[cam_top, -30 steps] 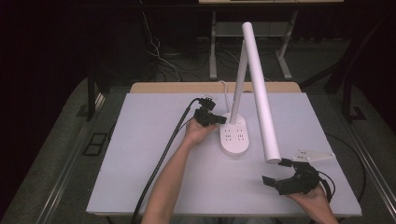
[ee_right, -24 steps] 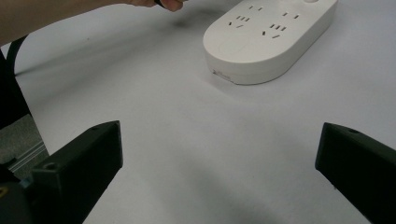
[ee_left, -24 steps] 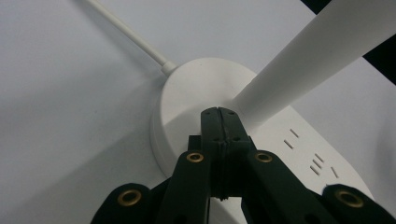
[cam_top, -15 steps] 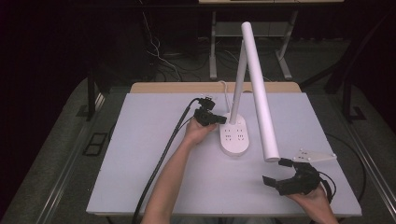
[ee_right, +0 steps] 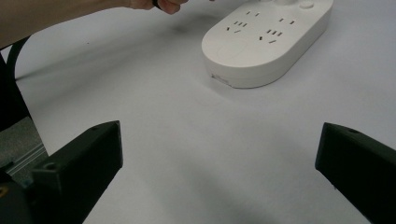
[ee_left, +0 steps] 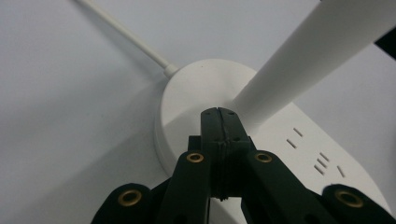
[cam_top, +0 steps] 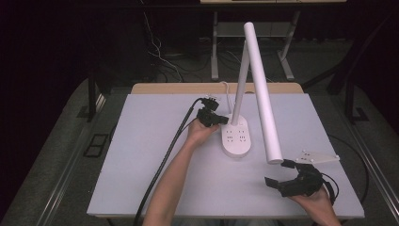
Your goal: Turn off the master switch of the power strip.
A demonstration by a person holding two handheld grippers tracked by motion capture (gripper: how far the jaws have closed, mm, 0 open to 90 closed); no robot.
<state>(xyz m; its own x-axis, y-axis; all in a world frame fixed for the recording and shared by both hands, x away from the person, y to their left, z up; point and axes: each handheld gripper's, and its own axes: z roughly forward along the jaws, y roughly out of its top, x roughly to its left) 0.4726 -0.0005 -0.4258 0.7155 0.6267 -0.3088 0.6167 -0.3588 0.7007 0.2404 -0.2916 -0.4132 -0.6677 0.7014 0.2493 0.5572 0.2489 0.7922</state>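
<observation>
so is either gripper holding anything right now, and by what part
Nothing is held. The left gripper is shut and empty at the lamp base; the right gripper is open over bare table.

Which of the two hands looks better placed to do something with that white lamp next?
Probably the left. The left gripper, jaws shut, already sits on the lamp base beside the upright stem. The right gripper, jaws open, rests near the table edge, apart from the base, just under the lamp head.
</observation>
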